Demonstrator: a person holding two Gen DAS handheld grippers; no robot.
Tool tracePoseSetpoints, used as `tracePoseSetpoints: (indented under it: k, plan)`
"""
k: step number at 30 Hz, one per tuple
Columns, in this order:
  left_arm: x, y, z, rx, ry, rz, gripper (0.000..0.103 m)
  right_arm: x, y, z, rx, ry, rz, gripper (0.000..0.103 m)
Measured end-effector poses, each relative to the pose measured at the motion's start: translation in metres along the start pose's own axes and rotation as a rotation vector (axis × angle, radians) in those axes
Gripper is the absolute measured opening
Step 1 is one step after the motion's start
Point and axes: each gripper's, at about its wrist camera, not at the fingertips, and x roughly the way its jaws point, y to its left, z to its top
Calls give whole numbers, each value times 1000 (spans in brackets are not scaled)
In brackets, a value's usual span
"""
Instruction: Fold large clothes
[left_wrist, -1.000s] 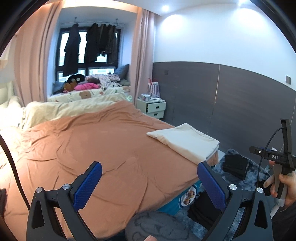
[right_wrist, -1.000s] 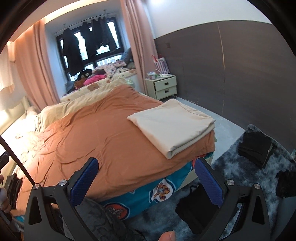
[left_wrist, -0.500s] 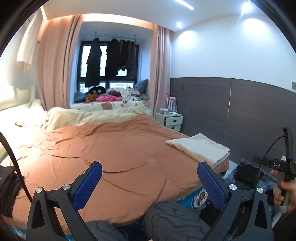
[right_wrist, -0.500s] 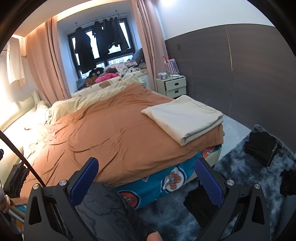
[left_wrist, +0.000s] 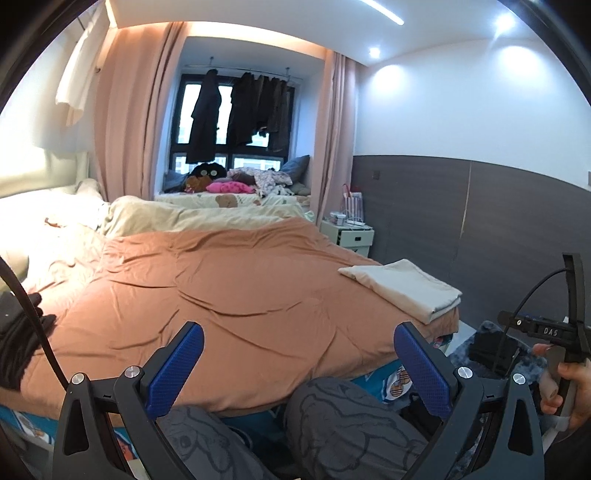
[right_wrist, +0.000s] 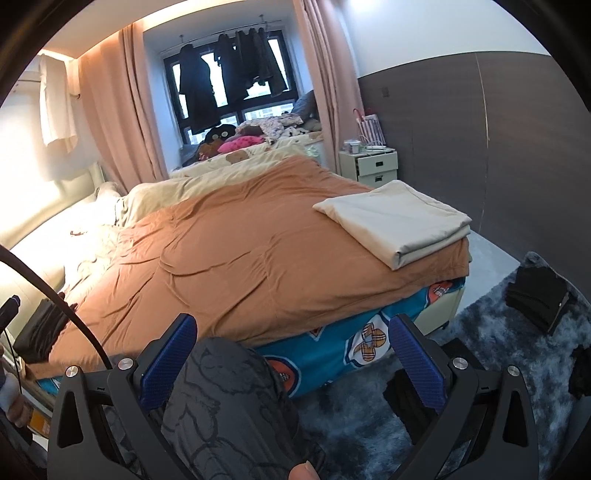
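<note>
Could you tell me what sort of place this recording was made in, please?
It looks like a home bedroom: a large bed under an orange cover, a white bedside cabinet against the wall, and dark coats hanging on a rail at the curtained window.

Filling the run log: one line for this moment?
left gripper: open, empty | right gripper: open, empty | folded cream sheet: on bed corner | orange cover: spread flat

- The dark clothes (left_wrist: 14, 339) at the bed's left side run off the left wrist picture's edge.
- The items atop the nightstand (right_wrist: 369, 164) are too small to identify.
- The person's knee (right_wrist: 229, 398) hides the bed's near edge.
- The black garment (right_wrist: 581, 373) on the rug is cut off at the right.
</note>
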Motion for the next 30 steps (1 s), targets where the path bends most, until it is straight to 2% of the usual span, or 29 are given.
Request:
tracePoseSetpoints:
  k: [8,15,30]
  plan:
    - [-7,-2,1,-3,-15,23,103,4,14,-8,-7,0,-8,103]
    - [-8,0,-3,-19,-12,26,103,11,23,-8,-23,34,-11,103]
    - [-13,-1,-5,-28,-18,28,103,1,33,-11,-46,19,-7,103]
